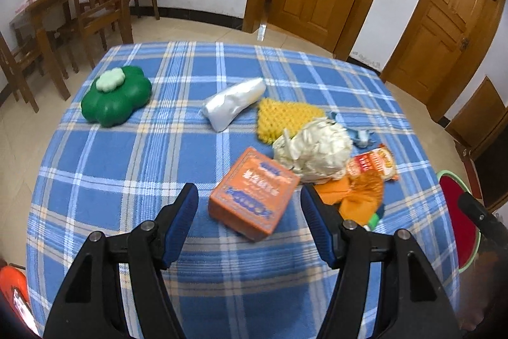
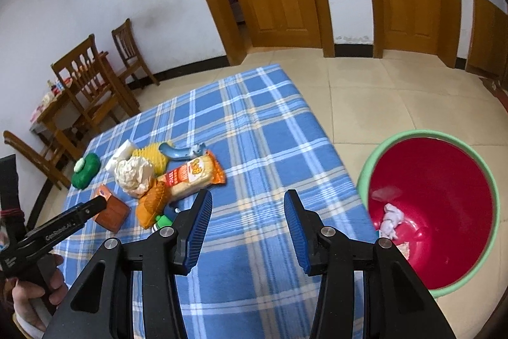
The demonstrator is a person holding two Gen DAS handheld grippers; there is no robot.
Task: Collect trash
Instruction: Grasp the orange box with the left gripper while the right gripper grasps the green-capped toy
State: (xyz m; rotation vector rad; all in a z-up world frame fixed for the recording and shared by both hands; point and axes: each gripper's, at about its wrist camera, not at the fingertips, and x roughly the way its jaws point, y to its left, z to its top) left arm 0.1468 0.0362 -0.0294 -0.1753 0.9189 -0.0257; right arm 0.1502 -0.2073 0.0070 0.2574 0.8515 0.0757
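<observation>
Trash lies in a loose heap on the blue plaid tablecloth (image 1: 127, 180), and the orange carton (image 1: 254, 202) serves as the landmark: it sits at the near edge of the heap. Just beyond the carton, touching or nearly so, is a crumpled wad of white paper (image 1: 314, 151); beyond that a yellow knobbly sponge (image 1: 282, 119) and a silver foil pouch (image 1: 233, 104). Beside the carton, toward the bin, lie orange mesh netting (image 1: 358, 196) and a snack wrapper (image 1: 374, 164). A green flower-shaped box (image 1: 116, 100) stands well apart from the carton and looks less like rubbish. The red bin with a green rim (image 2: 431, 205) stands on the floor off the table's edge, with some scraps already inside.

The carton is probably light and fairly stiff; its flat opposite sides would suit a pinch, though thin card may cave in. The paper wad and netting are soft, nearly weightless, and can be grabbed anywhere.

The left gripper (image 1: 249, 205) hangs above the cloth with its jaws well apart, framing the carton from the near side, and grips nothing. The right gripper (image 2: 247, 212) is moderately open over bare cloth between carton and bin, also empty.
</observation>
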